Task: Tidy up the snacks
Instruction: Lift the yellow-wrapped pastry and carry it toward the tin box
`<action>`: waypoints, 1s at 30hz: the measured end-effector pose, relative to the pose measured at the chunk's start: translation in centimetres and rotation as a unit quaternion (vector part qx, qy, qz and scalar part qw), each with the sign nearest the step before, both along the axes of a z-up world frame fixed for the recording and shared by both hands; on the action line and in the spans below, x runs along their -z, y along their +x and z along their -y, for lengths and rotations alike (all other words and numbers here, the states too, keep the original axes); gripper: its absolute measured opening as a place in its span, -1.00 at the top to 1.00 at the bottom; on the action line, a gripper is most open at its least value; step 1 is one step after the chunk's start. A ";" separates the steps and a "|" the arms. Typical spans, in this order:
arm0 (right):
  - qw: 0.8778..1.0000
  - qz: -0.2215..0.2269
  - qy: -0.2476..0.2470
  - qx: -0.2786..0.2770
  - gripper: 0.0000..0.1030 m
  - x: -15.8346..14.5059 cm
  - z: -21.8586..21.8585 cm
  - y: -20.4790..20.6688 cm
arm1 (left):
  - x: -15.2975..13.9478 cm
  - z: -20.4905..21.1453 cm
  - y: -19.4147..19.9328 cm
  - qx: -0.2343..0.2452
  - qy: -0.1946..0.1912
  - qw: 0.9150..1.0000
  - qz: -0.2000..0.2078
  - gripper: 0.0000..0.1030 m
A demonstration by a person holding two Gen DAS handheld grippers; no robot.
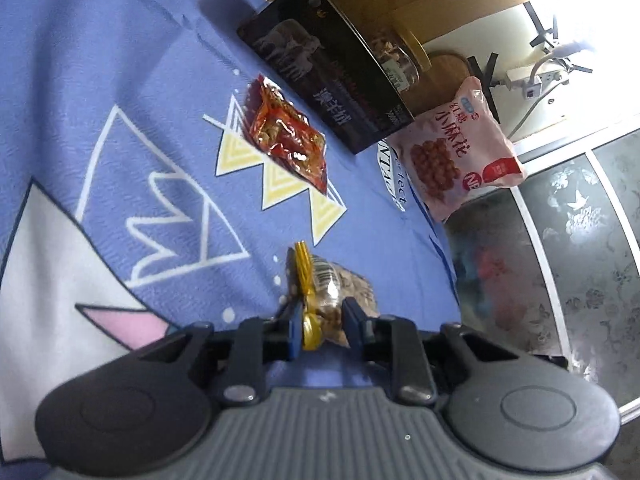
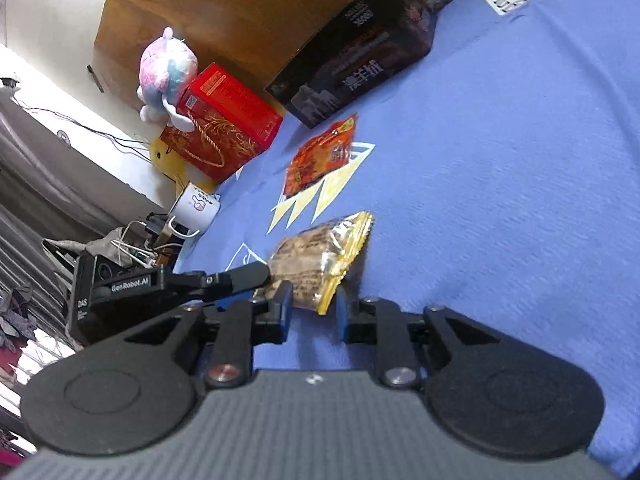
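Note:
A gold-edged clear snack packet [image 1: 326,292] lies on the blue blanket [image 1: 168,80]. My left gripper [image 1: 324,322] is shut on its near end. In the right wrist view the same packet [image 2: 320,258] sits between the fingers of my right gripper [image 2: 314,312], whose jaws stand apart around the packet's gold seal. The left gripper [image 2: 244,276] reaches in from the left onto the packet. A red snack packet [image 1: 286,130] lies further on, also in the right wrist view [image 2: 320,156]. A pink snack bag [image 1: 460,152] leans at the blanket's edge.
A black box [image 1: 324,84] stands behind the red packet, also in the right wrist view [image 2: 356,56]. A jar [image 1: 396,60] sits behind it. A red gift box [image 2: 224,124], a plush toy [image 2: 168,72] and a white mug [image 2: 196,206] sit at the left edge.

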State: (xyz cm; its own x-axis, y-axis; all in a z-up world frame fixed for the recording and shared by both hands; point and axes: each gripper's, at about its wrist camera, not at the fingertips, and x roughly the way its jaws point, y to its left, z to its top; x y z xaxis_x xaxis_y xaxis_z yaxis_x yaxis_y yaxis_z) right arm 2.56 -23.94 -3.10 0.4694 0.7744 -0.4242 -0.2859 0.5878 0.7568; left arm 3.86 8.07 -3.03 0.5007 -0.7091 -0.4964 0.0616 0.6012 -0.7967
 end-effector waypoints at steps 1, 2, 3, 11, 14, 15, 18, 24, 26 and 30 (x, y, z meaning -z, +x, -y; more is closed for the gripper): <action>1.000 0.004 -0.005 -0.002 0.63 0.0 -0.1 -0.1 | -0.2 0.1 -0.1 0.000 0.007 1.000 0.003 0.59; 1.000 0.007 -0.007 -0.004 0.65 0.0 -0.1 -0.1 | -0.3 0.2 -0.3 0.000 0.012 1.000 0.006 0.59; 1.000 0.009 -0.008 -0.006 0.66 0.0 -0.1 -0.2 | -0.4 0.2 -0.5 0.001 0.017 1.000 0.007 0.59; 0.997 0.032 -0.040 -0.051 0.67 -0.6 -1.2 -1.0 | -0.7 -0.4 -2.2 0.008 0.034 0.999 0.011 0.59; 0.997 0.032 -0.039 -0.061 0.67 -0.5 -1.4 -1.1 | -0.6 -0.9 -2.8 0.005 0.029 1.000 0.008 0.59; 0.997 0.032 -0.039 -0.062 0.67 -0.5 -1.5 -1.1 | -0.6 -1.0 -2.8 0.003 0.030 1.000 0.007 0.59; 0.996 0.037 -0.046 -0.062 0.67 -0.6 -2.1 -0.5 | -1.1 -0.9 -2.1 -0.001 0.046 0.999 0.012 0.58; 0.996 0.045 -0.057 -0.054 0.67 -0.7 -2.4 1.1 | -1.2 -0.8 -0.1 -0.001 0.051 0.999 0.018 0.58; 0.996 0.046 -0.060 -0.052 0.67 -0.7 -2.3 1.6 | -1.1 -0.8 0.5 -0.001 0.049 0.999 0.021 0.58; 0.995 0.055 -0.070 -0.044 0.67 -0.9 -2.3 2.5 | -1.2 -0.4 1.9 0.003 0.052 0.998 0.025 0.58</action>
State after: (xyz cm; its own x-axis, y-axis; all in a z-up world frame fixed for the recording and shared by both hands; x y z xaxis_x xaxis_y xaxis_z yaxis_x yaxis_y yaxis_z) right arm 5.07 -21.67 -2.25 0.4513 0.7518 -0.4807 -0.4183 0.6540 0.6303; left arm 5.77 8.46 -1.86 0.5217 -0.6587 -0.5421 0.1038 0.6797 -0.7261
